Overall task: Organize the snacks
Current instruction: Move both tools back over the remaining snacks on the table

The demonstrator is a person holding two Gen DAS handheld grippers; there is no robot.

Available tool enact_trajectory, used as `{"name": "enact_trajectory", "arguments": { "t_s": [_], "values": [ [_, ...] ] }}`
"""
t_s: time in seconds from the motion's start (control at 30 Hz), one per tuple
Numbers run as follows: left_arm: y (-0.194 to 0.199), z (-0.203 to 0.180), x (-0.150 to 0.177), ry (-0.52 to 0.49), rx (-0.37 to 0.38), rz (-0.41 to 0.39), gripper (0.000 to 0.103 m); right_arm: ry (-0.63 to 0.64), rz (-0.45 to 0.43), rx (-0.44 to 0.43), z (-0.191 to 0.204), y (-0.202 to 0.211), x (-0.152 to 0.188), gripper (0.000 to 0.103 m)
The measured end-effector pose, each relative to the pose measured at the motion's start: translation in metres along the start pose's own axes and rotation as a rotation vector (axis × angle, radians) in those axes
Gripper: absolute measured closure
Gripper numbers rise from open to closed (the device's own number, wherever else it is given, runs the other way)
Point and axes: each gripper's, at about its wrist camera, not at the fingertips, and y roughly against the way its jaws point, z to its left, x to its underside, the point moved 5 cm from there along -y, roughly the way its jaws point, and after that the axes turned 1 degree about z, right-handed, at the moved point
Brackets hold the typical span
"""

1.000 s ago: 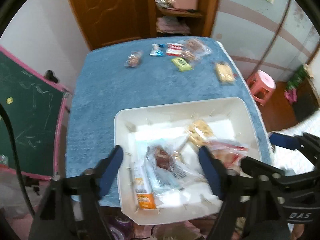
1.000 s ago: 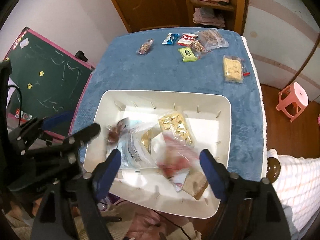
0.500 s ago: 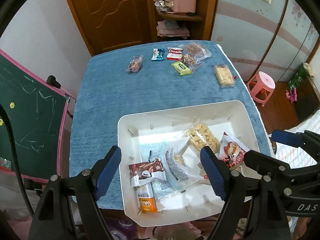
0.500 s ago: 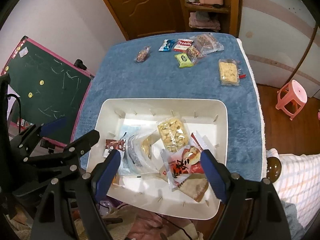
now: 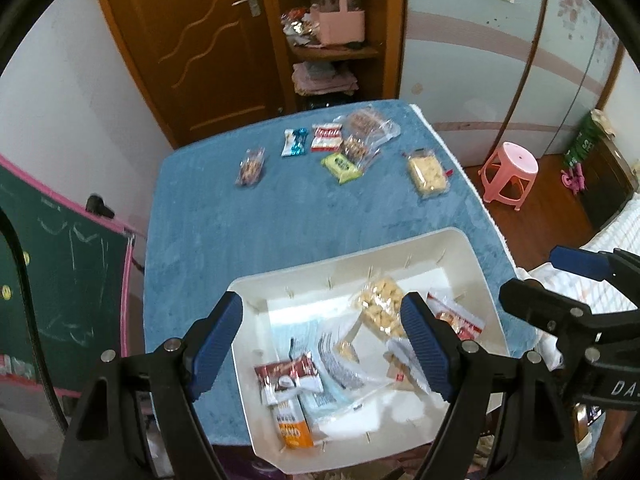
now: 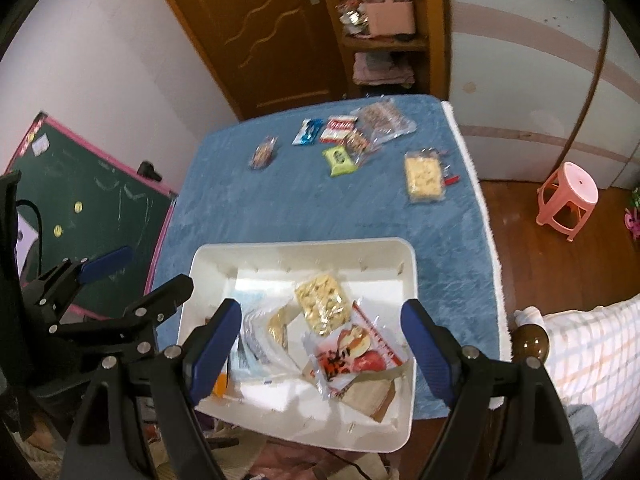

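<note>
Inside the white bin (image 5: 476, 264) at the counter's (image 5: 280, 216) near edge lay gathered snack packets (image 5: 380, 308), while seven more (image 5: 340, 162) waited far across, both claws (image 5: 322, 344) (image 6: 316, 350) hovering wide and empty, seemingly between pickups.

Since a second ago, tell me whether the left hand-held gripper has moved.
Yes. The left hand-held gripper has pulled up and back from the white bin, and its jaws now stand open and empty.

Tray (image 5: 256, 296) at near edge of table (image 5: 224, 216), several snack packets inside; more packets (image 5: 338, 148) scattered along far edge.
</note>
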Motion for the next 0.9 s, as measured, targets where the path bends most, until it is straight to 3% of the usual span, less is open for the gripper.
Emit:
{"name": "enact_trajectory", "arguments": {
  "t_s": [0.27, 0.47, 0.7, 0.9],
  "values": [
    [-0.003, 0.006, -0.035, -0.015, -0.004, -0.015, 0.022, -0.033, -0.06, 0.065, -0.019, 0.008, -0.027, 0.02],
    [-0.005, 0.015, -0.067, -0.032, -0.023, -0.042, 0.022, 0.03, -0.128, 0.205, -0.029, 0.015, -0.053, 0.02],
    [-0.005, 0.019, -0.107, -0.077, -0.032, -0.092, 0.022, 0.036, -0.177, 0.259, -0.046, 0.022, -0.091, 0.02],
    [-0.019, 0.021, -0.155, -0.092, -0.006, -0.119, 0.016, -0.02, -0.175, 0.234, -0.069, 0.012, -0.131, 0.02]
  ]
}}
